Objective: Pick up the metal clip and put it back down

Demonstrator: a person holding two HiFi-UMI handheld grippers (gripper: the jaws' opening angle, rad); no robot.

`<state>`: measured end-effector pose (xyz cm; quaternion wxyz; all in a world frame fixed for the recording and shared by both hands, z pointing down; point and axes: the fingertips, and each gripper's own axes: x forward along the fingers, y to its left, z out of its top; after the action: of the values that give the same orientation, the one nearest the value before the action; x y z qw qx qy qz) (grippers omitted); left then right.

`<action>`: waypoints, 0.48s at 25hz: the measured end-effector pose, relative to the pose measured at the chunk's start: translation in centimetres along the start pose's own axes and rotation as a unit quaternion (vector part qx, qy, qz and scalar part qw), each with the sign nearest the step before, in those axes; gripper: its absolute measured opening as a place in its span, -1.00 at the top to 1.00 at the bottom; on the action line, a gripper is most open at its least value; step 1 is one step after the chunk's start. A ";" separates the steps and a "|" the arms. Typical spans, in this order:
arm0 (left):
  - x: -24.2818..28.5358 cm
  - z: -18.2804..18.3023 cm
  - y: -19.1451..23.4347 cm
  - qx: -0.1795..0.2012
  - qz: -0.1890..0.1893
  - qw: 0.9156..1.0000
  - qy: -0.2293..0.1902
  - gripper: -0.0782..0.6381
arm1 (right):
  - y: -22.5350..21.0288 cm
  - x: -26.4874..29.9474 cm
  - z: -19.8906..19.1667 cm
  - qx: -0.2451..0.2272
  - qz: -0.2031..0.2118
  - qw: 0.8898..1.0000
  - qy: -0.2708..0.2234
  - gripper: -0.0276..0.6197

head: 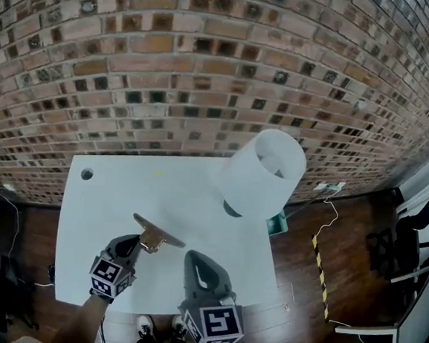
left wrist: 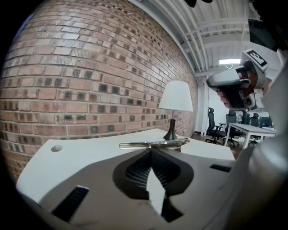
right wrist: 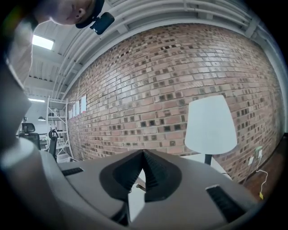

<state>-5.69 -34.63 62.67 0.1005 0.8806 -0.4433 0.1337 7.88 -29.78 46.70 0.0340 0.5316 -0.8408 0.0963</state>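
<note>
From the head view, the metal clip [head: 157,235] sits at our left gripper's [head: 139,244] tips, over the white table's [head: 92,208] front. Our right gripper [head: 200,266] hangs beside it.

In the left gripper view, our left gripper [left wrist: 150,151] is pinched tight on the clip [left wrist: 153,144] near mid-length. We judge the clip thin, stiff, light and slick, so a mid-length grip suits it.

In the right gripper view, our right gripper [right wrist: 143,155] has its jaws closed on nothing.

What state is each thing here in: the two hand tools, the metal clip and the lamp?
left gripper: jaws shut on the metal clip.
right gripper: jaws shut, nothing between them.
metal clip: held level at the left jaws' tips; whether it is clear of the table, cannot tell.
lamp: upright on the table.
</note>
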 end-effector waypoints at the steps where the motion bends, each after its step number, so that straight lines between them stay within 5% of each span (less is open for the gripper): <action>1: 0.4 -0.6 -0.3 -0.003 -0.001 1.000 0.009 0.74 | -0.4 0.1 -0.2 0.001 -0.003 1.000 0.001 0.94; 12: 3.4 -5.4 -1.3 -0.012 0.013 0.995 0.094 0.74 | -3.8 1.3 -2.7 0.029 -0.025 0.999 0.011 0.94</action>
<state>-3.48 -34.84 68.81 0.1510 0.8568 -0.4453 0.2117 10.68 -31.98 50.02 0.0303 0.5519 -0.8238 0.1259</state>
